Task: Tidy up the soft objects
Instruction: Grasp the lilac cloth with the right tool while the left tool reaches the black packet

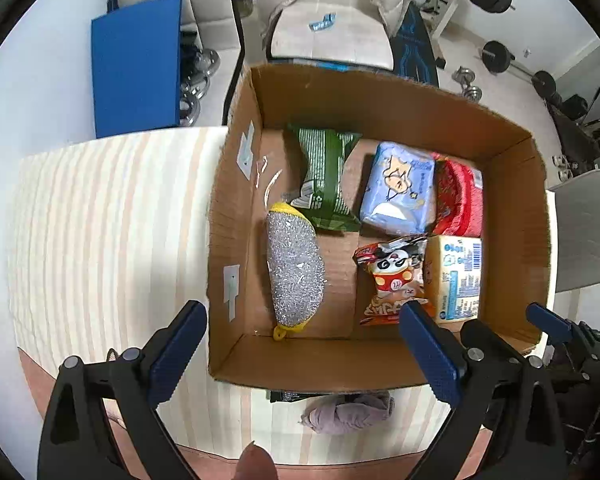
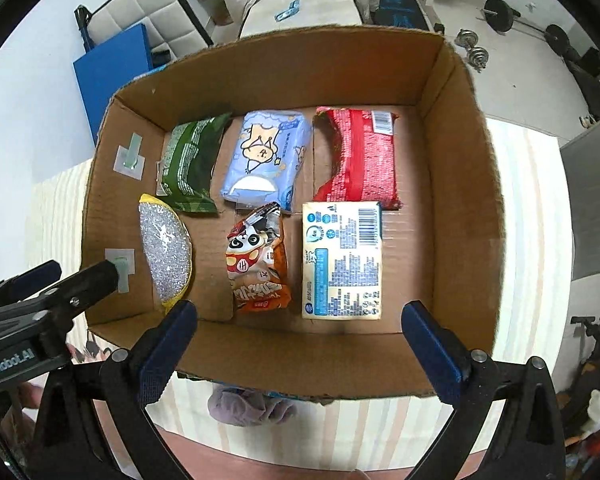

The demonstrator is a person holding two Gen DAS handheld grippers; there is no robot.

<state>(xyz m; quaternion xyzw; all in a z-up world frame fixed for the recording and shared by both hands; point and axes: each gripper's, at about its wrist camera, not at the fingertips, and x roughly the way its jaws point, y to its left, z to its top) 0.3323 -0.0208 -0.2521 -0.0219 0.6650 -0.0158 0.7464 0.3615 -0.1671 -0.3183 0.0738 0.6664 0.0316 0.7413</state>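
An open cardboard box (image 1: 380,100) (image 2: 300,64) stands on a striped cloth. On its floor lie a silver scrubber with a yellow edge (image 1: 296,268) (image 2: 166,252), a green packet (image 1: 328,176) (image 2: 190,164), a blue tissue pack (image 1: 398,188) (image 2: 264,156), a red pack (image 1: 460,200) (image 2: 360,156), a panda snack bag (image 1: 392,276) (image 2: 258,264) and a cream tissue pack (image 1: 458,276) (image 2: 342,260). My left gripper (image 1: 304,356) hangs open above the box's near left part, nothing between its pads. My right gripper (image 2: 300,352) is open over the near wall, also holding nothing.
A crumpled mauve cloth (image 1: 348,412) (image 2: 252,404) lies on the striped tablecloth (image 1: 112,220) just outside the box's near wall. Beyond the table are a blue board (image 1: 136,68), a white chair with a padded jacket (image 1: 332,36) and dumbbells (image 1: 468,84) on the floor.
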